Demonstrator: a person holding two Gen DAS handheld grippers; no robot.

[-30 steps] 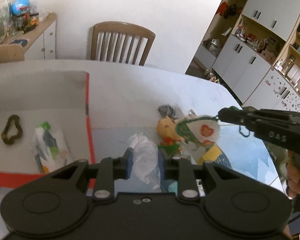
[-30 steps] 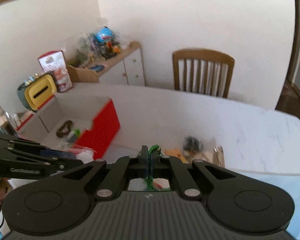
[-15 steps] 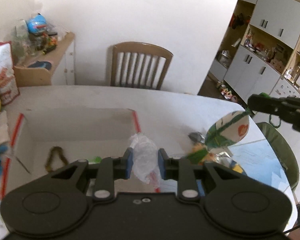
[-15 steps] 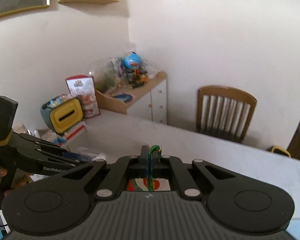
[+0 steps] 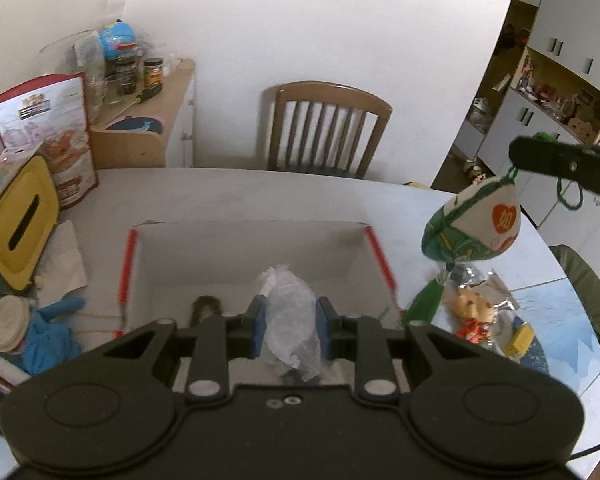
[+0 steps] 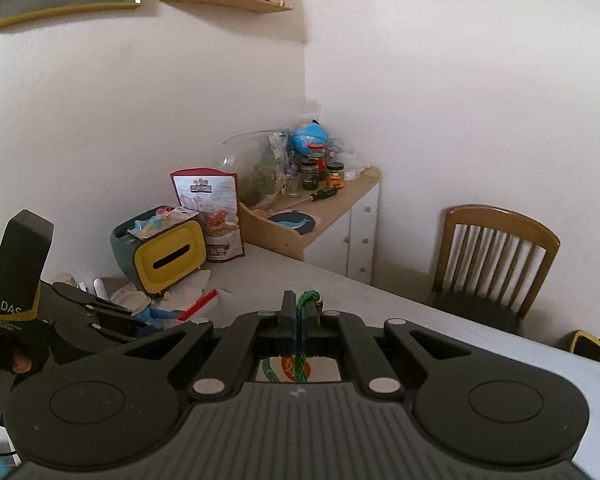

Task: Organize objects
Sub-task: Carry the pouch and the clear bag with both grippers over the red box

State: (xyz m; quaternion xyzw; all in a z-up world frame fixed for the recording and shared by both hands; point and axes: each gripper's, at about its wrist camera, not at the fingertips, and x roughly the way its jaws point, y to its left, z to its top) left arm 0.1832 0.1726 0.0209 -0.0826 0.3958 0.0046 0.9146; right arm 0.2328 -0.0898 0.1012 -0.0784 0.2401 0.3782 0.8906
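Observation:
My left gripper [image 5: 289, 322] is shut on a crumpled clear plastic bag [image 5: 288, 312], held above the open white box with red edges [image 5: 252, 248]. A dark looped item [image 5: 206, 304] lies on the box floor just left of the bag. My right gripper [image 6: 300, 316] is shut on a green cord [image 6: 306, 300]. From that cord hangs a green and white fabric pouch with an orange heart [image 5: 474, 226], seen in the left wrist view in the air over the box's right edge. Its green tassel [image 5: 426, 300] dangles below.
Right of the box lie a small orange doll [image 5: 472, 310] and wrappers [image 5: 518, 338] on the white table [image 5: 260, 188]. Left of it sit a yellow tissue holder [image 5: 18, 220], a snack bag [image 5: 56, 140] and a blue toy [image 5: 54, 328]. A wooden chair [image 5: 326, 128] stands behind.
Both grippers have swung left and risen. The plastic bag has gone from the table beside the box to above the box. The pouch has lifted off the pile and hangs near the box's right edge.

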